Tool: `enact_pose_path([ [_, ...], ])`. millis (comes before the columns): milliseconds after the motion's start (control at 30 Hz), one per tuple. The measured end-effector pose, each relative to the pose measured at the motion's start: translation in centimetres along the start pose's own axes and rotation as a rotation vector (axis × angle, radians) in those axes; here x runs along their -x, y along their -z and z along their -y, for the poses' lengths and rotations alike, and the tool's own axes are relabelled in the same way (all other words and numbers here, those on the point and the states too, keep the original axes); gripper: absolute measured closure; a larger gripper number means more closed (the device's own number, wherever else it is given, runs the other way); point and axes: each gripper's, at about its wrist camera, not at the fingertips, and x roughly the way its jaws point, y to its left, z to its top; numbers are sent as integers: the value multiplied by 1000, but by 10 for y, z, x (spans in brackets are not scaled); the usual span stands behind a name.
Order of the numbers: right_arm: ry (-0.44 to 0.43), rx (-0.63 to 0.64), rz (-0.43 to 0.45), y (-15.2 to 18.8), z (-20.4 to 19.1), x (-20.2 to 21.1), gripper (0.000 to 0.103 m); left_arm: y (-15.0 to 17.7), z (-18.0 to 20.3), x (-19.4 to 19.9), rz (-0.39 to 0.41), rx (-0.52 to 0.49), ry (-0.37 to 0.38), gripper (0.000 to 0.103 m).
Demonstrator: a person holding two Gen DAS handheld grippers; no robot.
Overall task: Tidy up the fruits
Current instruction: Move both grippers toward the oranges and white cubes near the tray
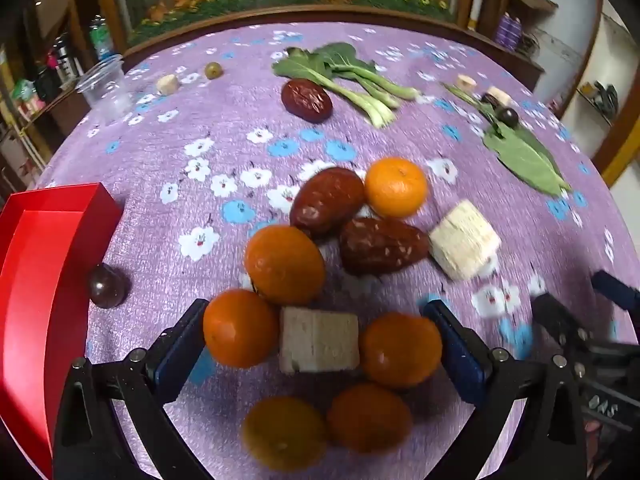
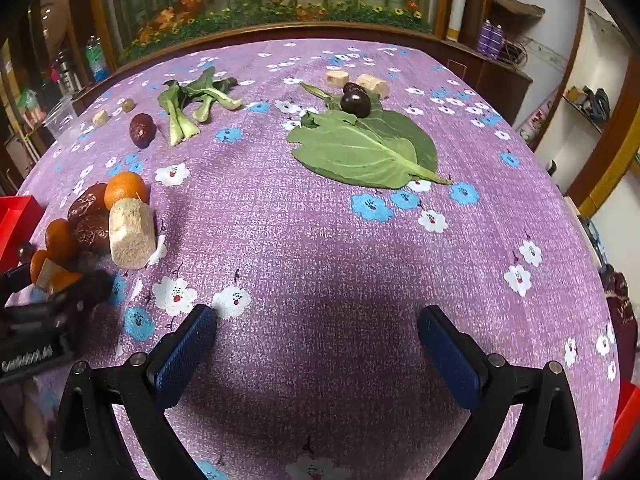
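My left gripper (image 1: 317,306) hangs open over a pile of fruit on the purple flowered cloth (image 1: 224,152). Between its fingers lie an orange (image 1: 240,326), a beige cube (image 1: 318,340) and another orange (image 1: 400,350). More oranges, two red dates (image 1: 326,200) and a white block (image 1: 464,240) lie around them. A dark plum (image 1: 106,286) rests against the red box (image 1: 44,280). My right gripper (image 2: 318,312) is open over bare cloth, with the pile (image 2: 126,190) far to its left.
A big green leaf (image 2: 368,148) with a dark plum (image 2: 355,104) lies at the back right. Leafy greens (image 2: 192,108), a lone date (image 2: 141,130) and small pieces lie at the back. A clear plastic cup (image 1: 106,88) stands at the far left.
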Motion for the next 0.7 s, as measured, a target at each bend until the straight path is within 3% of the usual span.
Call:
enact_pose_path([
  [233, -12, 6, -31, -5, 1, -3, 1, 26, -17, 34, 49, 66, 102, 7],
  [333, -11, -13, -58, -1, 0, 5, 1, 37, -24, 59, 116, 68, 75, 7],
  [467, -38, -49, 21, 12, -3, 24, 1, 45, -38, 91, 214, 93, 49, 7],
  [533, -46, -51, 60, 15, -9, 39, 0, 34, -44, 105, 227, 78, 24, 7],
  [700, -102, -72, 146, 22, -24, 72, 0, 42, -51, 132, 305, 91, 8, 7],
])
